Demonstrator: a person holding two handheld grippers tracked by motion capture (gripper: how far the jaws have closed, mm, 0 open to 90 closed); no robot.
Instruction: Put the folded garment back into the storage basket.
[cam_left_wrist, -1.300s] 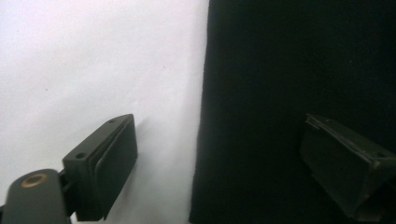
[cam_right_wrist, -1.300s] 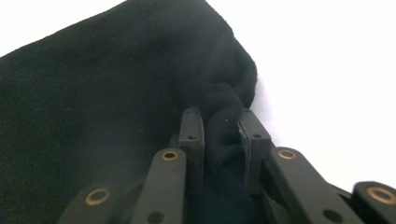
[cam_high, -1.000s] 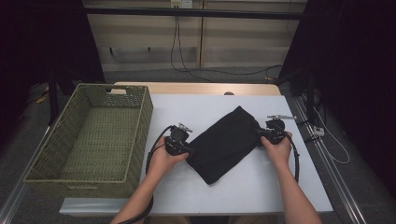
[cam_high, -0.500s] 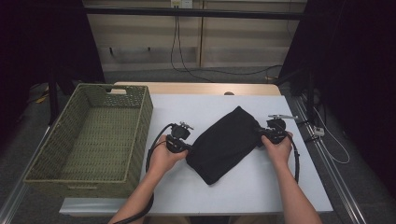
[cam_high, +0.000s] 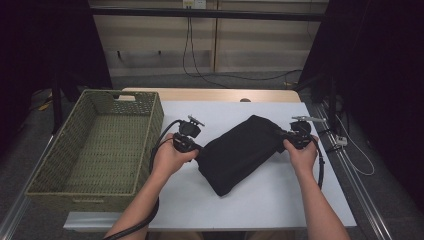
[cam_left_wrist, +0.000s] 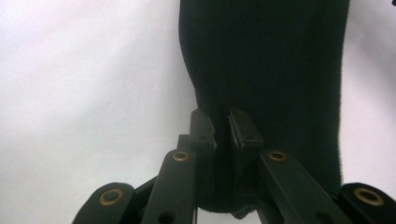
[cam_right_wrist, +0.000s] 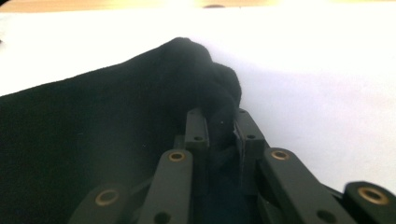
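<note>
A black folded cloth (cam_high: 240, 150) lies slantwise on the white table (cam_high: 260, 200), and I hold it at both ends. My left gripper (cam_high: 198, 149) is shut on its near-left edge; the jaws have just closed there and pinch the fabric (cam_left_wrist: 266, 70) between the pads in the left gripper view, where the left gripper (cam_left_wrist: 220, 119) points along the cloth. My right gripper (cam_high: 286, 140) is shut on the far-right corner. In the right gripper view the right gripper (cam_right_wrist: 222, 119) has a bunched fold of the cloth (cam_right_wrist: 93, 130) between its pads.
A green woven basket (cam_high: 60, 165) stands on the table's left side, close to my left forearm. A cable trails from each gripper. A metal rail (cam_high: 350, 175) runs along the table's right edge. White tabletop lies in front of the cloth.
Both hands have risen a little with the cloth's ends in the jaws, the left more than the right. The cloth's left edge has lifted off the table.
</note>
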